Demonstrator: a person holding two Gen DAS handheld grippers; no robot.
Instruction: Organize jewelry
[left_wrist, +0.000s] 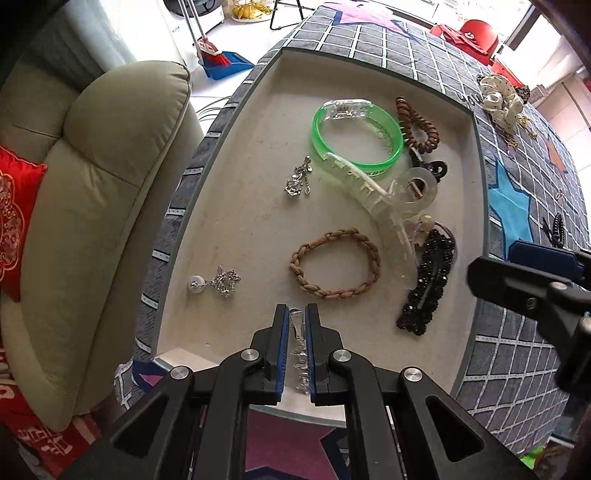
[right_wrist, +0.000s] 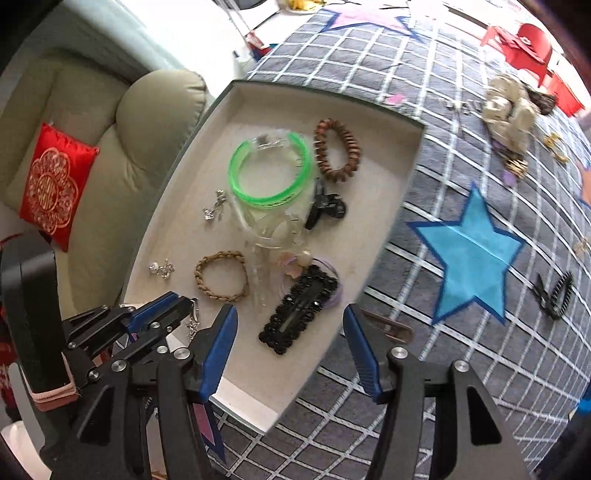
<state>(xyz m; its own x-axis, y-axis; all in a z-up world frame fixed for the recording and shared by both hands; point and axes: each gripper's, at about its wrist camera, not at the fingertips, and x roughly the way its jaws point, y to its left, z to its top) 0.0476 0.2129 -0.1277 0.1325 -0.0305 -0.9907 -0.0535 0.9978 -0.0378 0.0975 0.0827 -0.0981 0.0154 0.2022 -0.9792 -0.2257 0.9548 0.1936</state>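
Note:
A beige tray (left_wrist: 240, 184) (right_wrist: 369, 184) holds a green bangle (left_wrist: 317, 133), a braided tan bracelet (left_wrist: 334, 293), a clear claw clip (left_wrist: 388, 210), a brown spiral tie (left_wrist: 424, 125), silver charms (left_wrist: 297, 181) and a black beaded hair clip (left_wrist: 428, 280) (right_wrist: 299, 310). My left gripper (left_wrist: 296, 314) (right_wrist: 184, 302) hangs over the tray's near end, shut on a silver chain (left_wrist: 300, 354) (right_wrist: 194, 325) that dangles between its pads. My right gripper (right_wrist: 290, 314) stands open above the black beaded clip, pads clear of it.
On the grey checked cloth outside the tray lie a polka-dot scrunchie (right_wrist: 509, 107), a black claw clip (right_wrist: 554, 295) and a brown clip (right_wrist: 391, 326) by the tray's edge. A beige sofa (left_wrist: 92, 184) with a red cushion (right_wrist: 51, 184) stands to the left.

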